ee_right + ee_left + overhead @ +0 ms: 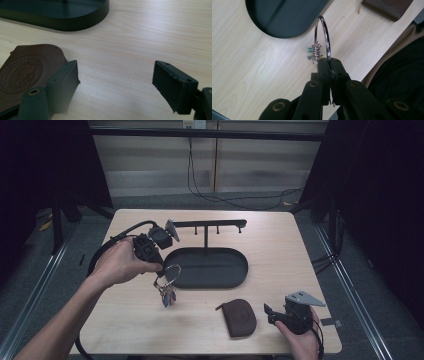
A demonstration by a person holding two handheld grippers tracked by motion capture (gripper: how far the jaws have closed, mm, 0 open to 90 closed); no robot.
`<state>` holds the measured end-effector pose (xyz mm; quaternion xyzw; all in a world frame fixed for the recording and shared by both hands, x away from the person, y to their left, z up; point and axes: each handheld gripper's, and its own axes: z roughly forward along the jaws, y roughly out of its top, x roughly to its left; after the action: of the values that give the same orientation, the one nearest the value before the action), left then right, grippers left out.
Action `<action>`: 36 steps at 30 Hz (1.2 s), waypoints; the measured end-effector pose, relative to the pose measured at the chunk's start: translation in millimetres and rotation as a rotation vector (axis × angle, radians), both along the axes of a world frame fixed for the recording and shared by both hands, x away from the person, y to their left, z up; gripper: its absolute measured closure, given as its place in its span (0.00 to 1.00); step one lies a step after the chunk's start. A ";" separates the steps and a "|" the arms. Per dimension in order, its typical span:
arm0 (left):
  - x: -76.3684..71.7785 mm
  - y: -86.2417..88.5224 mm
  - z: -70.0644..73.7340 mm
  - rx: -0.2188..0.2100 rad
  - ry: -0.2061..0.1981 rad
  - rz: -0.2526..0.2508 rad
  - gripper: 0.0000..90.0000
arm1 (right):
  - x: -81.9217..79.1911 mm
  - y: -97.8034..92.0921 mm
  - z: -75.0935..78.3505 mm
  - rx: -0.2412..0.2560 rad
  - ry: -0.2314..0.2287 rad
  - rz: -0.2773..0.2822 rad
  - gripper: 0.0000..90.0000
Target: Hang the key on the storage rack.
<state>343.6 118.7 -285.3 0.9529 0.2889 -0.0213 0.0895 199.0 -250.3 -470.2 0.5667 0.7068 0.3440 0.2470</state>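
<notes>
The left gripper (pixel 329 65), jaws clamped on a metal key ring (pixel 322 37), holds the dangling keys (pixel 167 295) above the table (pixel 280 245) beside a black oval tray (pixel 210 267) with a peg rack (pixel 207 225). The right gripper (pixel 115 82), jaws apart, rests near a brown leather pouch (pixel 240 317).

Counted: one key ring (pixel 170 273), one brown pouch (pixel 241 317), one black oval tray (pixel 235 275), one rack (pixel 206 226), two grippers.
</notes>
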 end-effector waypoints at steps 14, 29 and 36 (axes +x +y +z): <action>16.1 5.6 26.6 -0.029 -0.016 0.024 0.98 | 1.6 -0.2 -1.6 0.001 0.012 -0.002 0.23; 53.1 2.7 28.9 -0.040 -0.005 0.101 0.98 | 1.1 -2.8 -1.4 0.008 0.011 -0.004 0.23; 73.5 4.9 20.2 -0.030 0.012 0.150 0.98 | -1.0 -3.8 -1.0 0.010 0.014 -0.008 0.23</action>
<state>417.1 123.6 -265.1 0.9270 0.3596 -0.0248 0.1036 198.0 -254.1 -471.2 0.5732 0.7044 0.3425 0.2406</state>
